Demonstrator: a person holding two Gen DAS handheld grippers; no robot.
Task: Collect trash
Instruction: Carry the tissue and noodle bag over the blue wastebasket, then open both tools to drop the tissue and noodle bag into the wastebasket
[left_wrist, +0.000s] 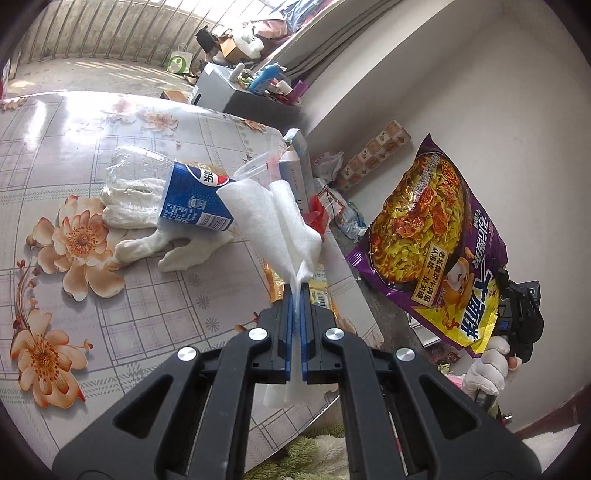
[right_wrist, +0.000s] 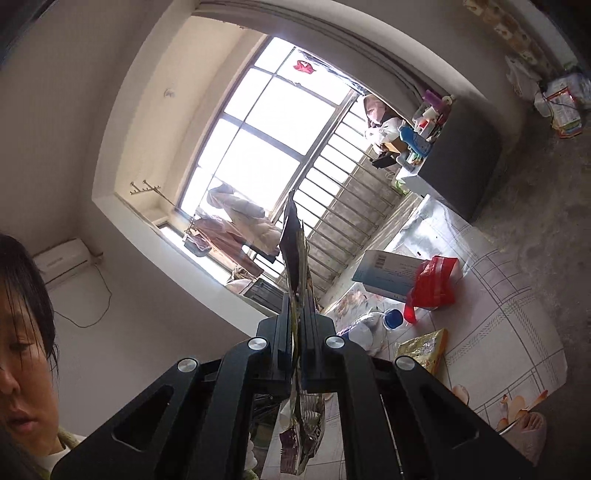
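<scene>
My left gripper (left_wrist: 296, 290) is shut on a folded white tissue (left_wrist: 273, 218), which sticks up above the flowered table (left_wrist: 74, 177). At the right of the left wrist view a purple and yellow noodle packet (left_wrist: 428, 236) hangs in the air, held at its lower end by my right gripper (left_wrist: 496, 326) with a white-gloved hand (left_wrist: 485, 369) below it. In the right wrist view the right gripper (right_wrist: 296, 295) is shut on that same packet (right_wrist: 293, 243), seen edge-on against the window. A plastic bottle with a blue Pepsi label (left_wrist: 192, 197) lies on white gloves (left_wrist: 147, 229) on the table.
A blue-white carton (right_wrist: 388, 273), a red plastic bag (right_wrist: 432, 282), a blue-capped clear bottle (right_wrist: 373, 325) and a yellow wrapper (right_wrist: 424, 349) lie on the table. Beyond the table stand a dark cabinet (left_wrist: 266, 103) with clutter and a railing (right_wrist: 340, 218). A person is at the left of the right wrist view.
</scene>
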